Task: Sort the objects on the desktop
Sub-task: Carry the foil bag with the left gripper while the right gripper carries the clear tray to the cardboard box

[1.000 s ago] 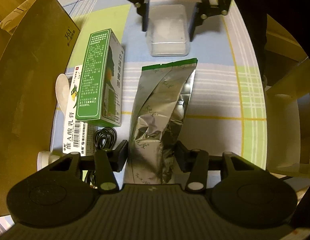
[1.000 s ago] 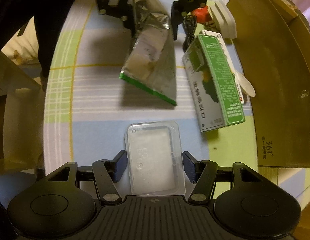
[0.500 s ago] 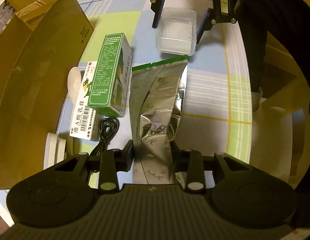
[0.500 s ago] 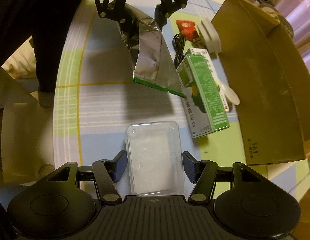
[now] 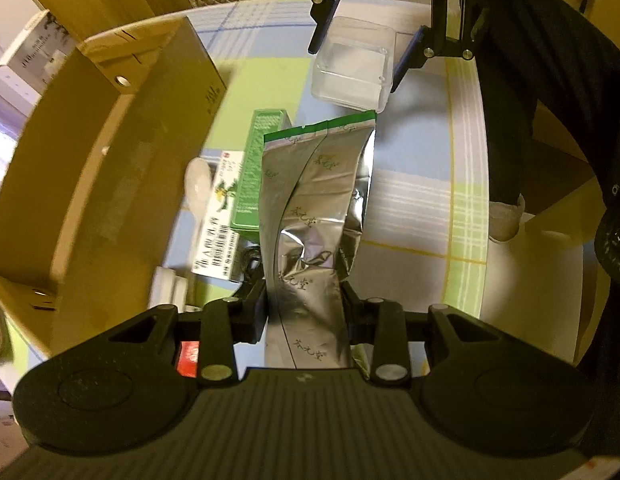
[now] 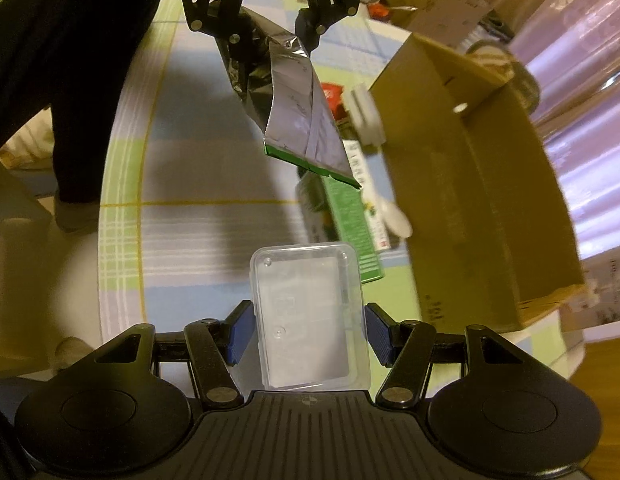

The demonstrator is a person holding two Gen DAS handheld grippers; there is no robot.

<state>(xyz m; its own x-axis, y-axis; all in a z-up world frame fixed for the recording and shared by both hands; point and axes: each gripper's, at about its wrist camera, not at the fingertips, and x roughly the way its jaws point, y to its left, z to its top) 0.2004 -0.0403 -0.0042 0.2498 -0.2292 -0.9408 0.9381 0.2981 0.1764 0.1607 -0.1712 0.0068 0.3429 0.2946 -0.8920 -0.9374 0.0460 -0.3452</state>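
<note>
- My left gripper (image 5: 304, 312) has its fingers closed tight on the silver foil pouch (image 5: 314, 208), which hangs lifted above the tabletop (image 5: 422, 208), its green-edged end pointing away from me.
- My right gripper (image 6: 308, 330) has its blue-padded fingers either side of the clear plastic box (image 6: 310, 312); I cannot tell whether the pads actually touch its walls.
- From the right wrist view, the pouch hangs tilted over the green carton (image 6: 350, 224).
- The green carton (image 5: 256, 172) lies flat on the tabletop, beside a white spoon (image 5: 198, 184) and a barcoded white box (image 5: 218, 240).
- A big open cardboard box (image 5: 90, 152) stands just beyond those items at the tabletop's edge.
</note>
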